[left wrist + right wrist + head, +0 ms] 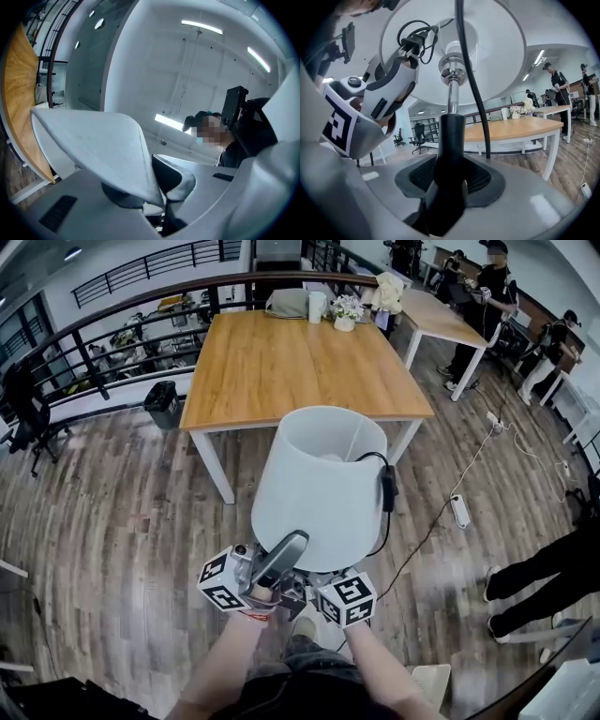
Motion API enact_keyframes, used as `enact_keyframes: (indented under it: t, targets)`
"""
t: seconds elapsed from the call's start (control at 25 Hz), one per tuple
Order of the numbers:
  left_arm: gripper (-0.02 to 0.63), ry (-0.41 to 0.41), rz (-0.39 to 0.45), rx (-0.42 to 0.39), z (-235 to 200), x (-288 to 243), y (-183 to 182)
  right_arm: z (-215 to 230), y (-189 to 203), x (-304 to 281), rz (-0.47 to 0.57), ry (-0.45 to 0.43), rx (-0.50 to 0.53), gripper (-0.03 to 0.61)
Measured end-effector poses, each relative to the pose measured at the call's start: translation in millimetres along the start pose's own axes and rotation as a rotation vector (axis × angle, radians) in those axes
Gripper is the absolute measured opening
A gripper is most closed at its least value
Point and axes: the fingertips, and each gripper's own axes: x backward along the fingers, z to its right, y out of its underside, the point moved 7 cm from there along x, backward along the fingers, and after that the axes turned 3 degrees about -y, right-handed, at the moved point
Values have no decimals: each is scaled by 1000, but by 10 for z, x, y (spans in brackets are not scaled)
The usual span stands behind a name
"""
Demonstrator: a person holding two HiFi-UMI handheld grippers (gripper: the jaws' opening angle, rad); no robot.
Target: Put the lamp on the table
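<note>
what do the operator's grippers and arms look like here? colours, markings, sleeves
The left gripper and right gripper are light grey moulded plastic with broad rounded jaws. The right one's jaw has a black mesh-textured pad. Each carries a white cube with black square markers. No gripper cables show. The forearms are bare, no sleeves; a thin red band seems to sit at the left wrist.

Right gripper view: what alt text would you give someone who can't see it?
Seen from below, a lamp with a white shade rises upright, its black stem clamped in the right gripper. The left gripper holds the shade; a wooden table and people are behind.
</note>
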Motion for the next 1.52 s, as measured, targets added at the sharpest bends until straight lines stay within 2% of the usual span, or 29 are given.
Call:
enact_keyframes:
  t: [0.2, 0.56, 0.8, 1.16, 1.52]
  targets:
    - [55, -9, 9, -1, -353, -153, -15, 342, -70, -141, -9, -7, 3, 184]
    - [55, -4, 13, 2, -896, -469, -255, 825, -368, -512, -5, -7, 13, 186]
    - [55, -8, 3, 32, -1457, -579, -429, 1214, -447, -914, -11, 12, -2, 184]
    - [55, -2, -1, 75, -2490, -867, -920, 1919, -778, -1711, -33, 52, -14, 184]
    - [54, 9, 0, 113, -3343, -1039, -1482, 2406, -1086, -2497, -46, 86, -15, 186]
